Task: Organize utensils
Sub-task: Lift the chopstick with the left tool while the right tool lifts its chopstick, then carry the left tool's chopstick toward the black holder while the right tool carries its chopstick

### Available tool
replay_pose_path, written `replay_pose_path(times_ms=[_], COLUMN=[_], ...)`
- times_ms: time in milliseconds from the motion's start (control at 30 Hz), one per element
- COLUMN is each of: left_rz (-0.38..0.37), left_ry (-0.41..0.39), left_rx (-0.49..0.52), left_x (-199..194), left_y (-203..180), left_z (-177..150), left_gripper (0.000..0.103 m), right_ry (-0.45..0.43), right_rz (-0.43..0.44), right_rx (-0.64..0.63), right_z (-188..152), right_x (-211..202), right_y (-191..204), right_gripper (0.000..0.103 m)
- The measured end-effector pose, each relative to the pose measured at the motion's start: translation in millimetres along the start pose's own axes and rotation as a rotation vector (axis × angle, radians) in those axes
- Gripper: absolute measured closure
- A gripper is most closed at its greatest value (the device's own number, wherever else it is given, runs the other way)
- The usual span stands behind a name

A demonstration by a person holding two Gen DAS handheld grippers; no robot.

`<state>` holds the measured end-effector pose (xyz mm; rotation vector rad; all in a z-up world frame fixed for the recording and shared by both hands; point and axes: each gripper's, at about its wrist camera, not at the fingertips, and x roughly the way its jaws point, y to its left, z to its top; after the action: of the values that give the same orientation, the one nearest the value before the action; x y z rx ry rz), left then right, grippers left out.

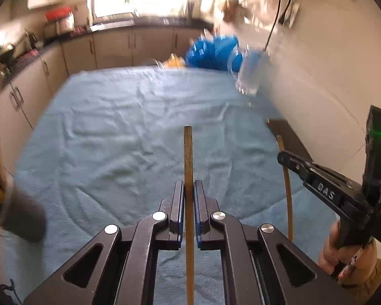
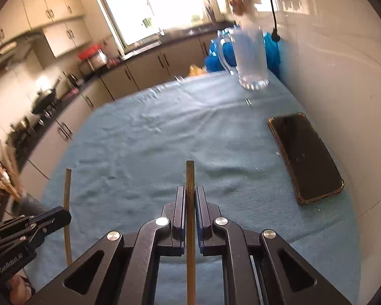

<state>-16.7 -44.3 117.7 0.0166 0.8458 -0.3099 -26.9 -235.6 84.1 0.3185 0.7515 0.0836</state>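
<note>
Chopsticks clamped in both grippers above the blue cloth

Left gripper (image 1: 189, 193) is clenched on a thin wooden chopstick (image 1: 188, 157), which runs straight up between the pads and stands out past the fingertips, its blunt end over the blue towel (image 1: 109, 132) that covers the table. Right gripper (image 2: 190, 198) grasps a second chopstick (image 2: 190, 178) in the same way, the stick pinched in the narrow gap between the blue-edged pads and reaching a little beyond them.

From the left wrist camera the right gripper (image 1: 285, 158) shows at the right edge, held by a hand (image 1: 343, 251), with its stick (image 1: 287, 185) hanging down below the tips and slightly bowed by the lens. From the right wrist camera the left gripper (image 2: 61, 216) sits low at the left, its stick (image 2: 67, 211) crossing the tips and pointing upward.

At the far end of the cloth, near the white wall, stands a clear glass mug (image 2: 250, 58) with a handle; it looks empty, though blur makes that hard to judge. Behind it lies a blue bag (image 2: 221, 56). A dark phone (image 2: 306, 155) in a brownish case lies flat on the towel close to the wall, between the mug and the right gripper. Kitchen cabinets (image 2: 139, 71) and a bright window (image 2: 165, 2) fill the background.
</note>
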Motion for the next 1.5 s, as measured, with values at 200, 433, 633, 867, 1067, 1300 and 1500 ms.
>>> replay_pose_path(times_ms=[200, 433, 633, 867, 1067, 1300, 1500], left_rz=[0.001, -0.001, 0.005, 0.004, -0.001, 0.002, 0.051], left_ry=[-0.103, -0.166, -0.204, -0.246, -0.280, -0.334, -0.392], left_rx=[-0.016, -0.046, -0.065, -0.082, -0.106, -0.142, -0.165], left_x=[-41.8, -75.4, -96.0, -117.0, -132.9, -158.7, -179.9], left_y=[2.3, 5.2, 11.8, 17.6, 26.7, 42.2, 58.0], left_z=[-5.4, -17.1, -22.6, -26.6, -27.9, -25.0, -24.1], left_gripper=[0.096, 0.096, 0.096, 0.096, 0.096, 0.096, 0.096], right_ry=[-0.106, -0.205, -0.245, -0.280, -0.297, -0.330, -0.347], right_rz=[0.052, 0.067, 0.081, 0.093, 0.104, 0.116, 0.145], right_rx=[-0.019, -0.056, -0.094, -0.133, -0.138, -0.165, -0.188], right_z=[-3.9, -14.2, -23.7, -29.4, -29.2, -25.8, -19.2], right_x=[-34.2, -66.9, -84.4, -99.1, -106.4, -116.9, -122.2], right_y=[22.0, 47.3, 65.6, 79.0, 83.9, 92.7, 106.1], right_gripper=[0.095, 0.095, 0.095, 0.095, 0.095, 0.095, 0.095])
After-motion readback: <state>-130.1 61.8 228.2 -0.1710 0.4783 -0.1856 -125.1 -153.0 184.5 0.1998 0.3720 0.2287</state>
